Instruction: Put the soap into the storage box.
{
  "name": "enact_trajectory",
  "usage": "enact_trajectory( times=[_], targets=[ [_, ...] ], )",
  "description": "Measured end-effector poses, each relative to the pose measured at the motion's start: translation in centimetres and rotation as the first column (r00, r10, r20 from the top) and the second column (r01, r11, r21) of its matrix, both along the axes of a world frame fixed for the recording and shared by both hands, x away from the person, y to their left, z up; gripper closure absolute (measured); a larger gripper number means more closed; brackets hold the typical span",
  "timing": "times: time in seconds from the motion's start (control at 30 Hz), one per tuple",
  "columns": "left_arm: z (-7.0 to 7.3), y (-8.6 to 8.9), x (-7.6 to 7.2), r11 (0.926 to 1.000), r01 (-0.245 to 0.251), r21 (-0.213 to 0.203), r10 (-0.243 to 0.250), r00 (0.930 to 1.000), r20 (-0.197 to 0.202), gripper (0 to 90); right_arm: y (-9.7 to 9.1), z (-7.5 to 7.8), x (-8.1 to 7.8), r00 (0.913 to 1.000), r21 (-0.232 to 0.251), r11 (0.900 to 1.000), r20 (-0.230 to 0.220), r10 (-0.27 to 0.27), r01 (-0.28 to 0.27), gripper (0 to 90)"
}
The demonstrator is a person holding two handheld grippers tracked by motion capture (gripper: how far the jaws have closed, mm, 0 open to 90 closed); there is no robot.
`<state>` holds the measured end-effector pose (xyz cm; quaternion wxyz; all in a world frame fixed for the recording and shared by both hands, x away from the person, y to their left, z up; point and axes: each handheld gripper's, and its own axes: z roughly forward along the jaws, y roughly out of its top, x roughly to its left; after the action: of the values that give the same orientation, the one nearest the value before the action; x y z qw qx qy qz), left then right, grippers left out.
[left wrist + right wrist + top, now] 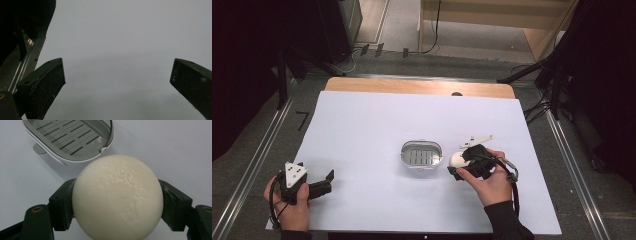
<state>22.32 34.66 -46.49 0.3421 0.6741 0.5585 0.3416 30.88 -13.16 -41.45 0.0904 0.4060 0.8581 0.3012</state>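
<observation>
A round cream-white soap bar [117,197] sits clamped between the two black jaws of my right gripper [117,202], which is shut on it. In the high view that gripper [458,162] holds the soap [456,159] just right of a grey slotted soap dish [421,154] at the table's middle. The dish [70,137] lies empty just beyond the soap in the right gripper view. My left gripper [328,181] rests near the front left of the table, jaws spread wide and empty; its fingers [42,87] frame bare white surface.
A white sheet [377,125] covers the table, with a wooden strip [417,86] along the far edge. Metal rails [257,150] run along both sides. Dark stands and cables [557,85] crowd the floor beyond.
</observation>
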Motion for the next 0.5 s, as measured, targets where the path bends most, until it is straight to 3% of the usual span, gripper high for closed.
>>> enact_trajectory(
  times=[0.5],
  targets=[
    [0.0,0.0,0.0,1.0000,0.003,0.000,-0.003,1.0000,0.001,0.2,1.2,0.5,0.3,0.9997,0.002,0.9997,0.001,0.025,-0.025,25.0]
  ],
)
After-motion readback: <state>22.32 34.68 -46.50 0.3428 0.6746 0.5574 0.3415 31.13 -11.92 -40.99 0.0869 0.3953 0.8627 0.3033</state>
